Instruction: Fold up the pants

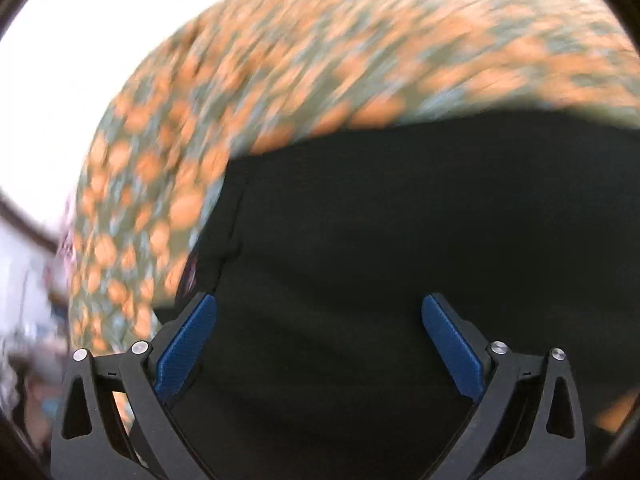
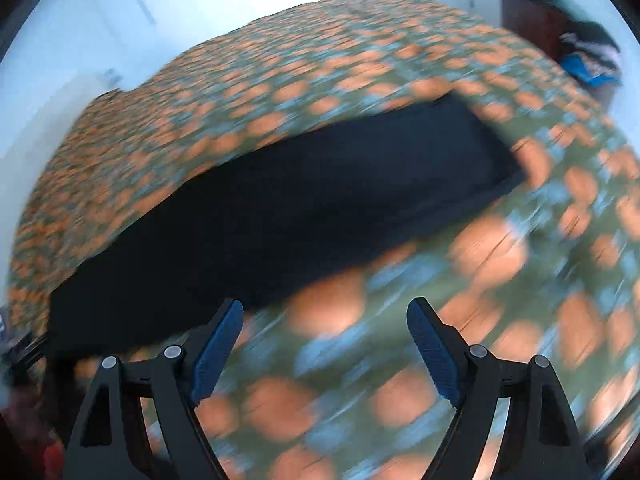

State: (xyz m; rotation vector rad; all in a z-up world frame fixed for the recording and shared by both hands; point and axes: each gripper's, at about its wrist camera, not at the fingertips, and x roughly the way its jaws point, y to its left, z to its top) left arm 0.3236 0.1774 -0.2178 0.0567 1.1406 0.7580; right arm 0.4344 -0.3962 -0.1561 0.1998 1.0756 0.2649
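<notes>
Your left tongs (image 1: 319, 312) stand wide apart with nothing clamped between them; the blue pads (image 1: 186, 350) are spread to either side, and only the black pants (image 1: 380, 248) show in the gap behind them. In the left wrist view that dark cloth fills the middle and lower part of the picture, from about 9 o'clock round to 3 o'clock, and a seam runs down its left edge at roughly 9 o'clock. Whether the pads touch the cloth you cannot tell.

Your right tongs (image 2: 325, 312) are parted too, with nothing between the pads; behind the gap lies the orange-flowered bed cover (image 2: 400, 340), not the pants. The tip of the left-hand finger (image 2: 230, 312) sits just beside the near edge of the pants (image 2: 300, 200), which lie flat on the cover as a long dark band running from about 8 o'clock up to 2 o'clock in the right wrist view.

Both pictures are smeared. The flowered cover (image 1: 320, 60) spreads beyond the pants toward 12 o'clock in each view. Past it, at 1 to 2 o'clock in the right wrist view, a dark wooden piece of furniture (image 2: 528, 20) stands with a heap of clothes (image 2: 592, 56) in front of it
</notes>
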